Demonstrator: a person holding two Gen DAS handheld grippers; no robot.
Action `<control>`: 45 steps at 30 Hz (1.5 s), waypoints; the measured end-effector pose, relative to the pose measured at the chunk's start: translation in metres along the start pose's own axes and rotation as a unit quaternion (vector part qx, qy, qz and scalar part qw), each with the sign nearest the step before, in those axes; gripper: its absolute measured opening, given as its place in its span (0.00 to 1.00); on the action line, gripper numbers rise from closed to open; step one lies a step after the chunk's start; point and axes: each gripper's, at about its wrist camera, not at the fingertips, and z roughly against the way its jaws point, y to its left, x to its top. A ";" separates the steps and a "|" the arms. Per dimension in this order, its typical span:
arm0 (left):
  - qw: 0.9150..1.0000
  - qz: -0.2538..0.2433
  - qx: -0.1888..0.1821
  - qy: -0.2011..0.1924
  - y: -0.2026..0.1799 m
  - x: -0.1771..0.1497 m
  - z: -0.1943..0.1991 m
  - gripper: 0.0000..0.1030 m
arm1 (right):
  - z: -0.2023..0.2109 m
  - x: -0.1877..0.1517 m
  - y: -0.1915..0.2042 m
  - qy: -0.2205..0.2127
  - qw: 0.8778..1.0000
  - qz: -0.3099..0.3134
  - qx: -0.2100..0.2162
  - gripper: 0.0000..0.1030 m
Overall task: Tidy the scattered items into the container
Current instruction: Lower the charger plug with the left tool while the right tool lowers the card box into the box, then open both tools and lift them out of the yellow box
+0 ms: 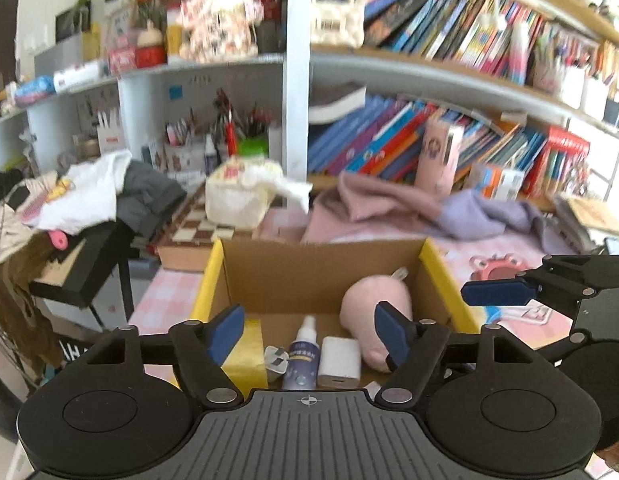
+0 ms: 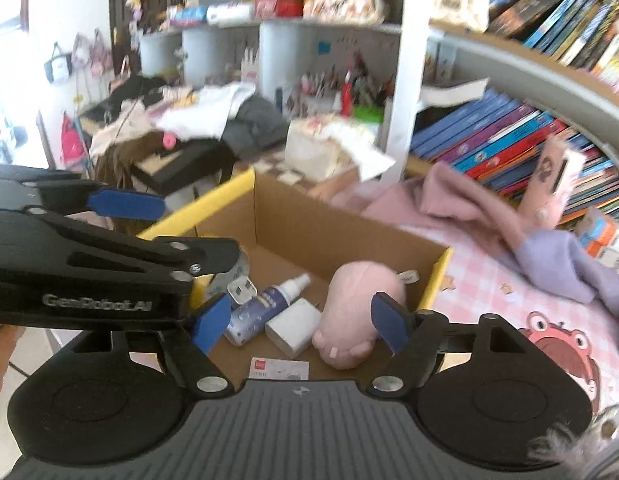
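My left gripper hangs over the cardboard box in the lower middle of its frame, fingers released, nothing between them. My right gripper hangs there too, likewise spread and empty. Below them, inside the box, lie a spray bottle, a white block, a plug, a yellow tape roll and a pink plush. I judge the tidying well along. On the worktop, right of the box, only pink and lilac cloths show; whether they belong in the box I cannot tell.
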 end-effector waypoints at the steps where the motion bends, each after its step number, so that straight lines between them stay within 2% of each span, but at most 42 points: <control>1: 1.000 0.001 -0.001 -0.008 -0.001 -0.001 0.009 0.77 | 0.008 -0.001 0.001 -0.007 1.000 -0.001 -0.004 0.76; 9: 0.999 0.014 0.001 -0.040 -0.006 -0.019 0.062 0.79 | 0.066 -0.023 0.011 -0.055 0.998 -0.014 -0.041 0.79; 13: 0.999 0.021 0.000 -0.047 -0.009 -0.033 0.083 0.80 | 0.089 -0.038 0.015 -0.063 0.996 -0.029 -0.057 0.82; 21: 0.999 -0.013 0.018 -0.031 -0.028 -0.067 0.105 0.81 | 0.114 -0.074 0.028 -0.048 0.995 -0.044 -0.080 0.82; 26: 0.999 -0.018 0.023 -0.023 -0.031 -0.082 0.118 0.81 | 0.127 -0.092 0.035 -0.052 0.991 -0.060 -0.108 0.82; 30: 0.999 -0.012 0.027 -0.012 -0.031 -0.095 0.126 0.86 | 0.133 -0.110 0.043 -0.041 0.988 -0.077 -0.127 0.82; 35: 0.999 -0.020 0.027 0.012 -0.037 -0.112 0.130 0.86 | 0.135 -0.125 0.054 -0.017 0.988 -0.086 -0.130 0.82; 45: 0.999 -0.027 0.024 0.038 -0.039 -0.138 0.143 0.89 | 0.137 -0.139 0.074 0.014 0.989 -0.090 -0.118 0.85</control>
